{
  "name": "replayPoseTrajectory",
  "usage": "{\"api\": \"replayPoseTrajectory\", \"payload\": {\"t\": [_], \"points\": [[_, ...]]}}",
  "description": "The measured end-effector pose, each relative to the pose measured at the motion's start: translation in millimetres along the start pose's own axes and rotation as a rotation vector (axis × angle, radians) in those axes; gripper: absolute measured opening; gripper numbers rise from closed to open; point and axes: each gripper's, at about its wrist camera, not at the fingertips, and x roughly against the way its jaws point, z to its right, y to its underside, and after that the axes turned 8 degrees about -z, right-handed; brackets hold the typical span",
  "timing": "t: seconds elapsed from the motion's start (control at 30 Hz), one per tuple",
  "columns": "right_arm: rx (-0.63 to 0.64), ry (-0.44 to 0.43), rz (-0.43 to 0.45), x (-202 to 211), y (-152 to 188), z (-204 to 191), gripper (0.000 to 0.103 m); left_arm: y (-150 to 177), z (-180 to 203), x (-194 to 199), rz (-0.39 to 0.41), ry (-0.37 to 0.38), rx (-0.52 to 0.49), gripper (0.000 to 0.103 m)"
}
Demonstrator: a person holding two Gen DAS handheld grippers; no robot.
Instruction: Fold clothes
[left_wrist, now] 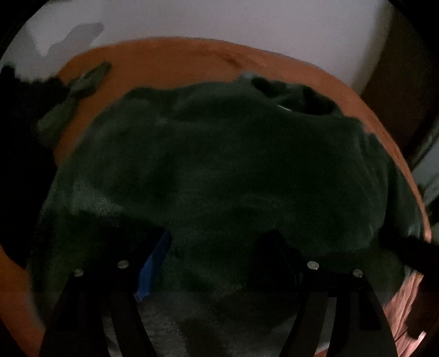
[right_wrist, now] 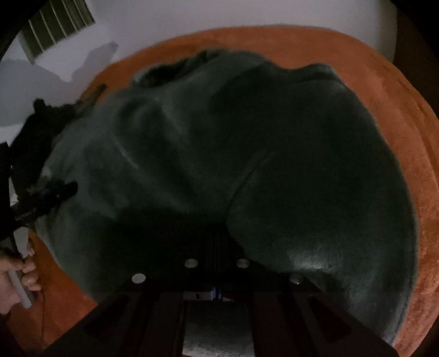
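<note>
A dark green fleece garment (left_wrist: 219, 164) lies spread over an orange surface (left_wrist: 170, 57); it also fills the right wrist view (right_wrist: 219, 153). My left gripper (left_wrist: 216, 247) is open, its two black fingers wide apart over the garment's near edge. My right gripper (right_wrist: 216, 247) is shut, its fingers close together with the garment's near edge pinched between them. The left gripper also shows in the right wrist view (right_wrist: 52, 195) at the garment's left edge, held by a hand (right_wrist: 16, 274).
A pile of dark clothes (left_wrist: 22, 142) and a green piece (left_wrist: 79, 90) lie at the far left of the orange surface. A white wall (left_wrist: 219, 19) stands behind. A pink cloth (left_wrist: 406, 307) shows at the lower right.
</note>
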Motion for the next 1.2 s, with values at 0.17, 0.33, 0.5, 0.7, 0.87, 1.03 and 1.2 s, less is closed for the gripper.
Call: {"api": "replayPoseTrajectory", "payload": {"t": [0.17, 0.33, 0.5, 0.7, 0.87, 1.03, 1.2], "points": [[0.004, 0.034, 0.121, 53, 4, 2, 0.000, 13, -14, 33, 0.074, 0.017, -0.012, 0.075], [-0.148, -0.015, 0.019, 27, 15, 45, 0.000, 19, -36, 15, 0.013, 0.017, 0.075, 0.076], [-0.055, -0.059, 0.101, 63, 14, -16, 0.000, 30, 14, 42, 0.008, 0.159, 0.058, 0.076], [0.079, -0.030, -0.027, 14, 33, -72, 0.000, 60, 69, -4, -0.082, 0.055, -0.069, 0.078], [0.063, -0.049, -0.047, 17, 23, -64, 0.000, 54, 59, 16, -0.069, 0.063, -0.054, 0.078], [0.077, 0.055, 0.019, 40, 32, -39, 0.000, 49, 8, 29, 0.015, -0.073, -0.049, 0.078], [0.115, 0.053, 0.006, 32, 33, -41, 0.000, 49, 5, 13, 0.003, -0.109, -0.153, 0.078]]}}
